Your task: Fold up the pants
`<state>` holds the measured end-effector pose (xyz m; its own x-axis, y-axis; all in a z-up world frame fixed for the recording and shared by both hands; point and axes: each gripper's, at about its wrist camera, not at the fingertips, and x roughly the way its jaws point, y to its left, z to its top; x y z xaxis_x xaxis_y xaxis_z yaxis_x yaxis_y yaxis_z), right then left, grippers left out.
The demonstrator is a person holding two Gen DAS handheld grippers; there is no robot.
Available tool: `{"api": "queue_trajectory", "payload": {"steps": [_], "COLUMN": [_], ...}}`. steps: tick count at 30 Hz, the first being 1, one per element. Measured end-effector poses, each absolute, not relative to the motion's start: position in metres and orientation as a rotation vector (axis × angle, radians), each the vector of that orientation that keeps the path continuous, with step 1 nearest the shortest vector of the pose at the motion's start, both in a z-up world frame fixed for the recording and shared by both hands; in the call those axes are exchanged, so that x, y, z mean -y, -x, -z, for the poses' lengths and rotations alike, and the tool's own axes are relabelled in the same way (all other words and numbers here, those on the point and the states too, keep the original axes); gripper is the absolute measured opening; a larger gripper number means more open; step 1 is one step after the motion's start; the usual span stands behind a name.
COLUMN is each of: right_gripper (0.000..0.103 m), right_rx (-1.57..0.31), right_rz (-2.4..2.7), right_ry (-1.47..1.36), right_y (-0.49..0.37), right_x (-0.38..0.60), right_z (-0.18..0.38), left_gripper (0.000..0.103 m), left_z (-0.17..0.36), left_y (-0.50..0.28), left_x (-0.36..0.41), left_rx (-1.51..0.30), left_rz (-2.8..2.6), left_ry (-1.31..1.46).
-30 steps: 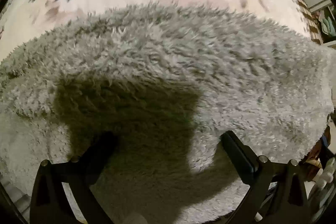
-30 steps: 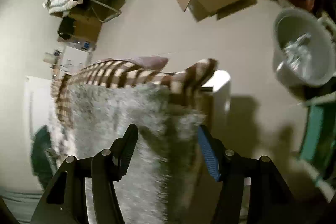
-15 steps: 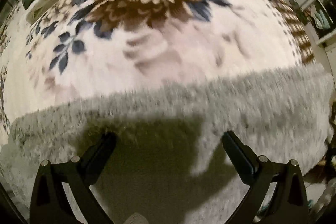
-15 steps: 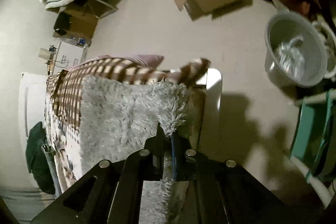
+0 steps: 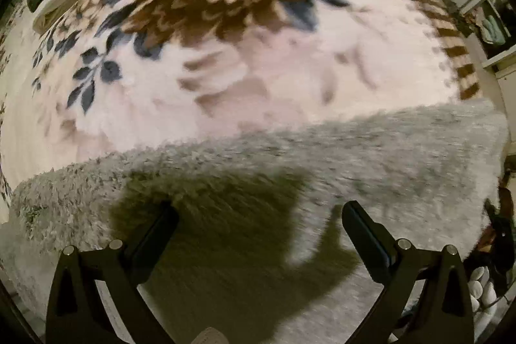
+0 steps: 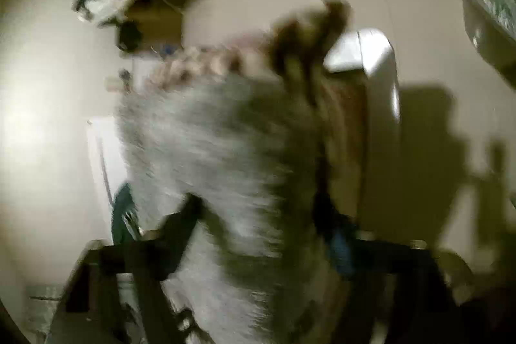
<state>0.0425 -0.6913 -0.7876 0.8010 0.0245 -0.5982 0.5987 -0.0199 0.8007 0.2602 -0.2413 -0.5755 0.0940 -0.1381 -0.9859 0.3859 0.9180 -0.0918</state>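
- The fuzzy grey pants (image 5: 322,163) lie spread across a floral blanket (image 5: 225,54), their far edge running from left to right ahead of the left gripper (image 5: 258,228).
- The left gripper's fingers stand wide apart over the grey pile, gripping nothing.
- In the blurred right view, the right gripper (image 6: 258,224) is spread too, with the pants (image 6: 209,144) between and beyond its fingers.
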Motion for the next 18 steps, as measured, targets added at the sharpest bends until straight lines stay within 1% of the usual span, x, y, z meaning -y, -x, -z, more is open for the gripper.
{"api": "queue_trajectory", "payload": {"steps": [1, 3, 5, 6, 7, 8, 10, 14, 18], "right_gripper": [0.037, 0.037, 0.037, 0.038, 0.048, 0.052, 0.052, 0.052, 0.053], "right_rx": [-0.509, -0.467, -0.454, -0.471, -0.498, -0.509, -0.486, -0.426, -0.451], "right_rz": [0.505, 0.499, 0.450, 0.439, 0.444, 0.446, 0.429, 0.379, 0.348], "right_ry": [-1.493, -1.427, -1.416, -1.410, -1.414, -1.431, -1.475, -1.457, -1.436], "right_y": [-0.044, -0.046, -0.054, -0.059, -0.065, -0.068, -0.069, -0.078, -0.099], "right_x": [0.691, 0.689, 0.688, 0.690, 0.693, 0.696, 0.705, 0.714, 0.720], "right_z": [0.777, 0.758, 0.752, 0.753, 0.760, 0.766, 0.778, 0.771, 0.781], "left_gripper": [0.103, 0.103, 0.103, 0.103, 0.103, 0.103, 0.103, 0.103, 0.103], "left_z": [0.570, 0.560, 0.556, 0.557, 0.560, 0.564, 0.571, 0.589, 0.611], "left_y": [-0.256, -0.249, -0.244, -0.242, -0.240, -0.240, -0.242, -0.246, -0.248], "left_x": [0.245, 0.257, 0.270, 0.276, 0.280, 0.284, 0.288, 0.285, 0.280], "left_rx": [-1.417, -1.397, -1.379, -1.384, -1.395, -1.413, -1.433, -1.464, -1.480], "left_rz": [0.405, 0.449, 0.482, 0.495, 0.501, 0.499, 0.499, 0.491, 0.493], "left_ry": [-0.215, -0.233, -0.252, -0.252, -0.249, -0.241, -0.226, -0.206, -0.213]}}
